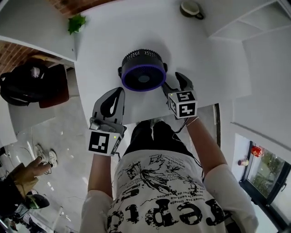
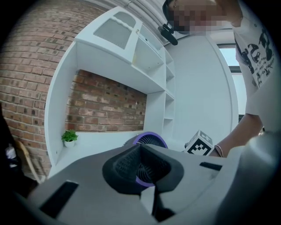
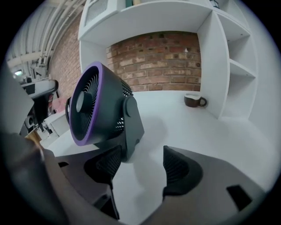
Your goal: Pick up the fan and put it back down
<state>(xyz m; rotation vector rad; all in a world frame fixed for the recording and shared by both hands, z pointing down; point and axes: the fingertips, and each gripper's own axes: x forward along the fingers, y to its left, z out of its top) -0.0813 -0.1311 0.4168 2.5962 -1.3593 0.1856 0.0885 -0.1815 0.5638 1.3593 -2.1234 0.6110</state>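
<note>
The fan, black with a purple front ring, stands upright on the white desk near its front edge. In the right gripper view the fan faces left, its stand just ahead of the left pad. My right gripper is open, with only bare desk between its pads. In the head view the right gripper sits just right of the fan. My left gripper hovers at the desk's front edge, left of the fan. Its pads meet, so the left gripper is shut on nothing, and the fan shows beyond it.
A brown cup stands at the desk's far side, also seen as the cup near the shelf wall. A small potted plant sits at the far left corner. A black bag lies beside the desk, and someone's hand shows at lower left.
</note>
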